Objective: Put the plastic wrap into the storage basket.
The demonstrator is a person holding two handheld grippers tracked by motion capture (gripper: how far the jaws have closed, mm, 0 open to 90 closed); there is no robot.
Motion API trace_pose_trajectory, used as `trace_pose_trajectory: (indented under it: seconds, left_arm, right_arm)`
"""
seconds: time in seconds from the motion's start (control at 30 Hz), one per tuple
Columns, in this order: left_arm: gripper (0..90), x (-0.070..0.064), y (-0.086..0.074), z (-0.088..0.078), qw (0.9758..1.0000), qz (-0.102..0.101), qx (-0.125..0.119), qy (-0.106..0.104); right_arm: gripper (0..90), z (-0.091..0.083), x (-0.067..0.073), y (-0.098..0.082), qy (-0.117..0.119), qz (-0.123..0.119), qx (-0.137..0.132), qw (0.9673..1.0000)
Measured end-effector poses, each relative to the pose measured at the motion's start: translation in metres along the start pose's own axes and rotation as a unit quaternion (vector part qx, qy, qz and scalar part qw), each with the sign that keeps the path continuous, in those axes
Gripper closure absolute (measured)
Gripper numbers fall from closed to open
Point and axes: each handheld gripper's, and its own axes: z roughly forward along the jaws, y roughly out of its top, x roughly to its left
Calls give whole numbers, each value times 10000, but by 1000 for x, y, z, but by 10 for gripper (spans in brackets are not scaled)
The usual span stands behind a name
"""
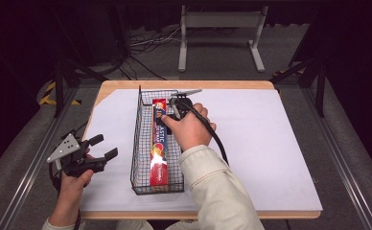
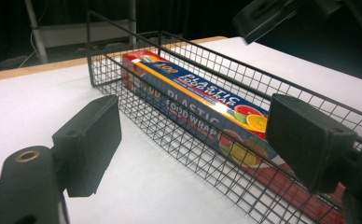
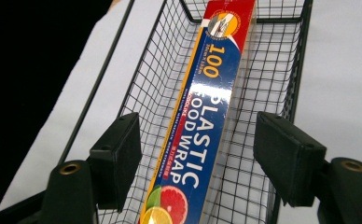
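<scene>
A long box of plastic food wrap [image 1: 158, 143], red and blue with citrus fruit printed on it, lies lengthwise in a black wire basket [image 1: 137, 143] on the white table top. My right gripper [image 1: 178, 104] is held over the basket. In the right gripper view it [image 3: 202, 158] stands open above the box [image 3: 202, 112], with a jaw on each side and neither touching it. My left gripper [image 1: 101, 146] is open near the table's left edge, apart from the basket. In the left gripper view it [image 2: 198, 140] faces the basket's long side [image 2: 184, 126] and the box [image 2: 202, 100].
The white sheet [image 1: 270, 139] covers the wooden table [image 1: 189, 85], with bare room right of the basket. A sleeved forearm [image 1: 217, 191] reaches over the basket's near right corner. A white metal stand [image 1: 220, 28] and cables lie on the floor beyond the table.
</scene>
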Motion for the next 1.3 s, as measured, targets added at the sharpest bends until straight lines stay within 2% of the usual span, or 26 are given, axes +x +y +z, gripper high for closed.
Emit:
trace_pose_trajectory:
  seconds: [0.13,0.33,0.4,0.5,0.6,0.7,0.8,0.83,0.87,0.9,0.93,1.0,1.17,1.23,1.27,1.3]
  left_arm:
    - [191,1,-1,0,10000,-13,11,2]
    - [191,1,-1,-1,10000,-25,10,48]
    - [191,2,-1,-2,10000,-12,16,60]
    - [191,3,-1,-2,10000,-26,35,67]
    - [191,3,-2,-2,10000,-25,47,58]
    - [191,3,-3,-2,9999,-50,82,86]
    - [191,4,-3,-2,9999,-44,75,104]
    - [191,4,-4,-2,9999,-44,87,113]
    - [191,4,-4,-2,9999,-37,96,121]
    - [191,4,-4,-2,9999,-37,96,121]
    - [191,3,-4,-2,9999,-37,105,123]
    - [191,3,-4,-2,9998,-49,127,125]
    - [190,3,-5,-2,9998,-40,135,137]
    - [191,4,-6,-2,9998,-49,141,134]
    - [191,5,-6,-1,9998,-56,144,128]
    - [190,5,-6,-1,9998,-53,162,140]
  right_arm:
    - [304,-18,-7,2,70,-16,-94,9999]
    - [291,-38,-20,3,25,-45,-232,9997]
    - [288,-44,-25,3,54,-110,-256,9996]
    - [288,-54,-33,4,136,-376,-307,9987]
    - [287,-63,-42,3,131,-855,-445,9953]
    - [278,-74,-57,0,296,-1088,-615,9917]
    - [266,-84,-70,-4,366,-1314,-729,9880]
    - [260,-84,-70,-4,366,-1314,-729,9880]
    - [240,-93,-81,-6,454,-1538,-867,9832]
    - [240,-93,-81,-6,454,-1538,-867,9832]
    - [235,-97,-85,-8,485,-1595,-929,9816]
    - [232,-105,-96,-11,490,-1604,-995,9808]
    - [220,-121,-121,-19,453,-1802,-1124,9761]
    - [217,-127,-132,-22,322,-1817,-1144,9761]
    - [212,-128,-136,-23,244,-1871,-1162,9751]
    - [208,-130,-143,-26,157,-1961,-1220,9728]
